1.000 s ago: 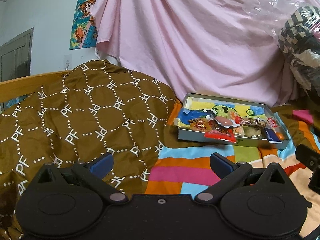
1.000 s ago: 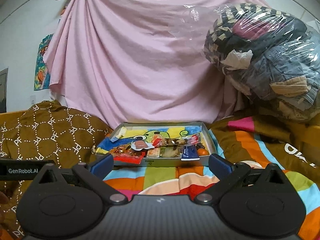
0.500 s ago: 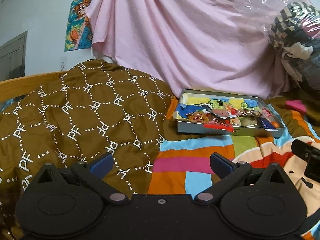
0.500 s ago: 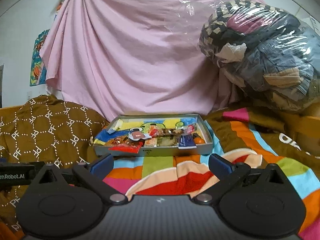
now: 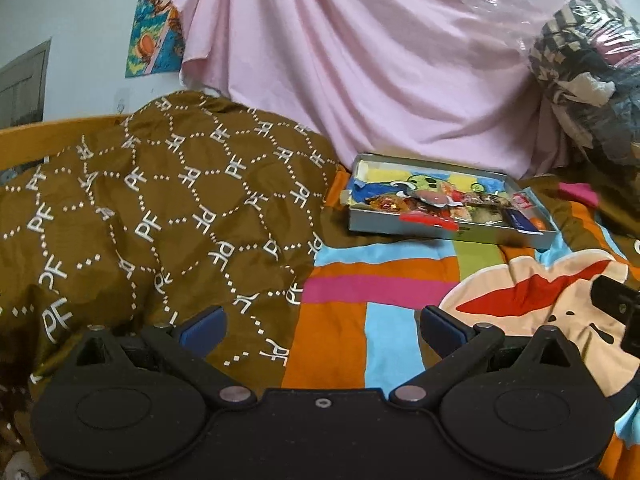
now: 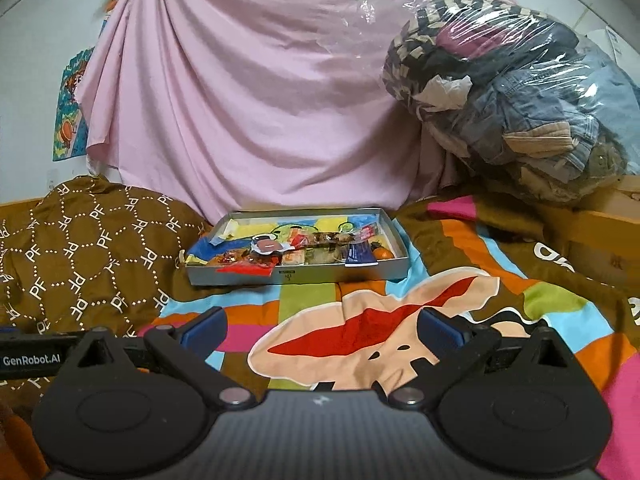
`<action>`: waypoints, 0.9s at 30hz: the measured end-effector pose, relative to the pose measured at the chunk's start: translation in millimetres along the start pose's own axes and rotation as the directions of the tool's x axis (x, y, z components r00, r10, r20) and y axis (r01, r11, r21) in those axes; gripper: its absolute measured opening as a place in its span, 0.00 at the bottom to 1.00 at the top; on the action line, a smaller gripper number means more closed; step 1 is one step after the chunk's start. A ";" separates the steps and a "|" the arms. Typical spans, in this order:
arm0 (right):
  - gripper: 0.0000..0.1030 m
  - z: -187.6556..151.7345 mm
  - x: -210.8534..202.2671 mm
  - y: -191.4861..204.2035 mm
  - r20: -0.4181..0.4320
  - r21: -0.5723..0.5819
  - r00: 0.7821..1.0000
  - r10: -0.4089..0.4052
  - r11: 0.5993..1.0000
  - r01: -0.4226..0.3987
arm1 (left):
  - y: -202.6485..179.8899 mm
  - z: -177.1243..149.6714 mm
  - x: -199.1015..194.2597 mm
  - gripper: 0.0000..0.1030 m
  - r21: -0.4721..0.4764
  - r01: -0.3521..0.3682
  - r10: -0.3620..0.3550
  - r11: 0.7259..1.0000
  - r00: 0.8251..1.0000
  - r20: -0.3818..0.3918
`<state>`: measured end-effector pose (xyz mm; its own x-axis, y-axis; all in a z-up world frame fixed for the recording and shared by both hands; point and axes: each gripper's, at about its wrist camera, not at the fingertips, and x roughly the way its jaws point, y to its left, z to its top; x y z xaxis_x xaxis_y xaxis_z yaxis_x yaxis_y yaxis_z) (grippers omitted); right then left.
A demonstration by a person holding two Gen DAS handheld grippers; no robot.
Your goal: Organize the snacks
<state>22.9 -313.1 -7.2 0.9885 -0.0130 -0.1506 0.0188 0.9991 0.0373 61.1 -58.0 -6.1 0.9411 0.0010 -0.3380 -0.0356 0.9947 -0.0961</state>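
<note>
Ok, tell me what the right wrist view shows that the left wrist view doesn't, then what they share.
Only the right wrist view shows the whole plastic-wrapped clothes bundle, the wooden ledge beneath it, and the side of the left gripper with its GenRobot.AI label. Only the left wrist view shows the grey frame on the wall and most of the cartoon poster. Both share the snack tray on the striped blanket, the brown PF quilt and the pink sheet. Each view shows its own jaws open and empty.
</note>
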 end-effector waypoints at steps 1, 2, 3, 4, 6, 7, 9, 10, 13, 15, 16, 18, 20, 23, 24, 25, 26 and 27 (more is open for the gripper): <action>1.00 -0.2 -0.4 0.4 0.001 -0.002 1.000 0.000 1.000 0.000 | -0.1 -0.1 -2.0 0.99 0.007 -0.001 0.001 1.000 1.000 0.005; 1.00 -0.7 -0.8 0.7 0.001 -0.001 1.000 -0.001 1.000 0.001 | 0.0 0.0 -3.5 0.99 0.010 -0.002 0.002 1.000 1.000 0.008; 1.00 -1.4 -0.8 0.9 -0.001 0.001 1.000 0.002 1.000 -0.002 | -0.1 -0.1 -4.7 0.99 0.011 -0.002 0.002 1.000 1.000 0.009; 1.00 -2.1 -0.3 1.1 -0.006 0.003 1.000 0.006 1.000 -0.006 | 0.7 -0.5 -5.4 0.99 0.011 -0.002 0.002 1.000 1.000 0.008; 1.00 -3.7 1.5 2.1 -0.019 0.002 1.000 0.016 1.000 -0.016 | 0.8 -0.3 -4.7 0.99 0.017 -0.007 0.007 1.000 1.000 0.006; 1.00 -4.8 2.9 2.5 -0.029 0.001 0.999 0.019 1.000 -0.019 | 0.8 -0.7 -4.4 0.99 0.021 -0.012 0.012 1.000 1.000 0.008; 1.00 -7.2 6.2 2.5 -0.043 0.006 0.999 0.028 1.000 -0.028 | 1.0 -1.1 -4.7 0.99 0.027 -0.019 0.018 0.999 1.000 0.017; 1.00 -8.0 7.7 2.5 -0.046 0.010 0.998 0.031 0.999 -0.031 | 1.2 -1.1 -4.9 0.99 0.027 -0.022 0.022 0.999 0.999 0.023; 1.00 -8.6 10.1 3.7 -0.039 0.008 0.999 0.029 1.000 -0.029 | 2.9 -1.3 -5.3 0.99 0.020 -0.027 0.026 0.999 0.999 0.032; 1.00 -8.7 10.9 4.1 -0.038 0.011 0.999 0.033 0.999 -0.033 | 4.6 -1.3 -5.5 0.99 0.013 -0.023 0.023 1.000 0.999 0.035; 1.00 -8.9 11.4 4.3 -0.041 0.013 0.999 0.035 0.999 -0.035 | 5.1 -1.3 -5.4 0.99 0.012 -0.020 0.020 1.000 0.999 0.037; 1.00 -9.5 13.1 4.7 -0.049 0.012 0.998 0.037 0.999 -0.036 | 5.6 -1.9 -5.5 0.99 0.012 -0.017 0.016 1.000 0.999 0.038; 1.00 -9.9 14.0 5.6 -0.052 0.010 0.998 0.036 0.999 -0.035 | 5.3 -2.5 -5.7 0.99 0.020 -0.019 0.018 1.000 0.999 0.041; 1.00 -10.2 15.1 6.3 -0.056 0.008 0.998 0.040 0.999 -0.039 | 4.9 -2.9 -5.6 0.99 0.022 -0.018 0.017 1.000 0.999 0.040; 1.00 -10.3 15.2 6.6 -0.057 0.005 0.998 0.040 0.999 -0.040 | 4.9 -3.0 -5.5 0.99 0.021 -0.017 0.016 1.000 0.999 0.038; 1.00 -10.2 15.1 7.0 -0.057 0.003 0.998 0.040 0.999 -0.040 | 4.9 -3.1 -5.6 0.99 0.022 -0.016 0.015 1.000 0.999 0.037; 1.00 -10.2 15.0 7.2 -0.056 0.001 0.998 0.040 0.999 -0.040 | 4.7 -3.5 -5.7 0.99 0.022 -0.015 0.014 1.000 0.999 0.037; 1.00 -10.0 14.8 7.2 -0.056 0.001 0.998 0.041 0.999 -0.041 | 4.5 -3.6 -5.9 0.99 0.024 -0.015 0.014 1.000 0.999 0.038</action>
<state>36.1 -305.6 -19.1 0.9786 0.0298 -0.2038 -0.0212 0.9988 0.0446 54.2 -53.9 -7.9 0.9527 0.0193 -0.3033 -0.0420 0.9968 -0.0684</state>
